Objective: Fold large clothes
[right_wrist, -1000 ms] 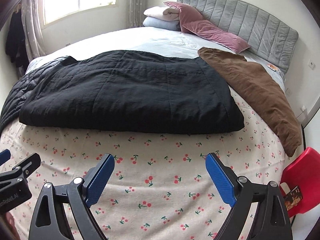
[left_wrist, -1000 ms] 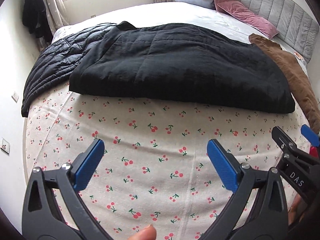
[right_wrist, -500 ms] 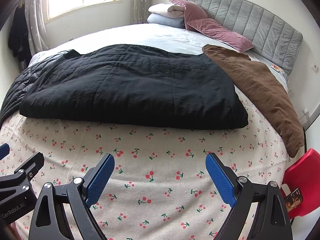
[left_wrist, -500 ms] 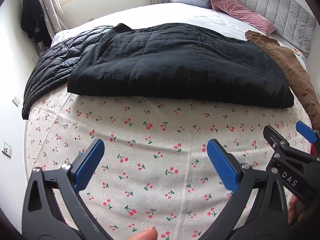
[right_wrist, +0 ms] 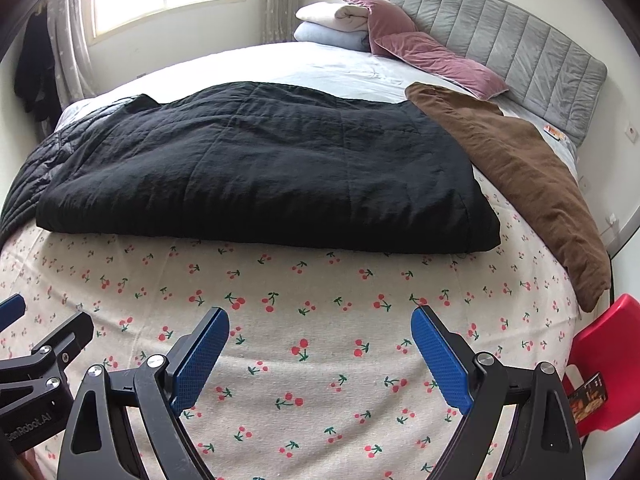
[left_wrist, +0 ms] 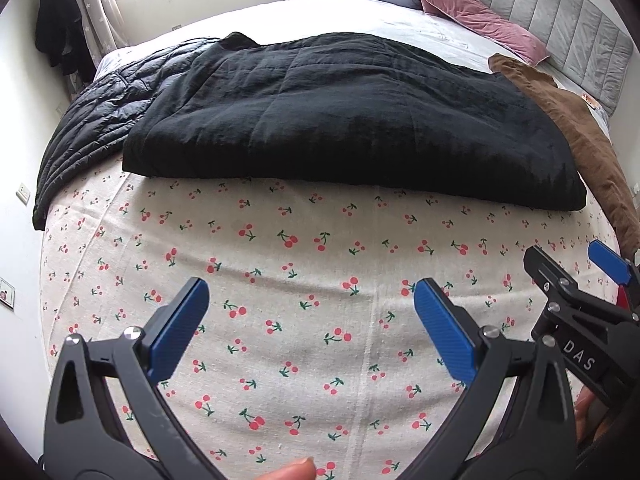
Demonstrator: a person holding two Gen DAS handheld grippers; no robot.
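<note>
Left wrist view. Left claw [left_wrist: 308, 322] spread wide, blue pads [left_wrist: 180, 330] apart, nothing between them. Hovering over cherry-print sheet [left_wrist: 304, 264] covering near end of bed. Black quilted garment [left_wrist: 344, 120] straight ahead beyond the pads, folded into a broad slab, near edge running across the sheet, well apart from the claw. Second black padded garment [left_wrist: 92, 128] ahead and to the left, partly under the first, draped toward the bed's left edge. Brown garment [left_wrist: 576, 136] ahead to the right, along the bed's right side, touching the black slab's right end. Pink pillow [left_wrist: 484, 20] and grey headboard [left_wrist: 560, 8] far ahead right. Right claw [left_wrist: 576, 264] just beside, to the right, black frame marked "DAS". Fingertip [left_wrist: 294, 472] at bottom edge, below the claw.

Right wrist view. Right claw [right_wrist: 320, 354] also wide, holding nothing, above the cherry-print sheet [right_wrist: 320, 300]. Black quilted garment [right_wrist: 272, 168] ahead and slightly left, lying flat, not touched. Brown garment [right_wrist: 528, 172] ahead right, running down to the bed's edge. Red chair [right_wrist: 600, 364] to the right, beside the bed. Folded white and blue bedding [right_wrist: 332, 24] far ahead by the headboard [right_wrist: 500, 36]. Left claw [right_wrist: 44, 330] at left edge; spread not readable from here.
</note>
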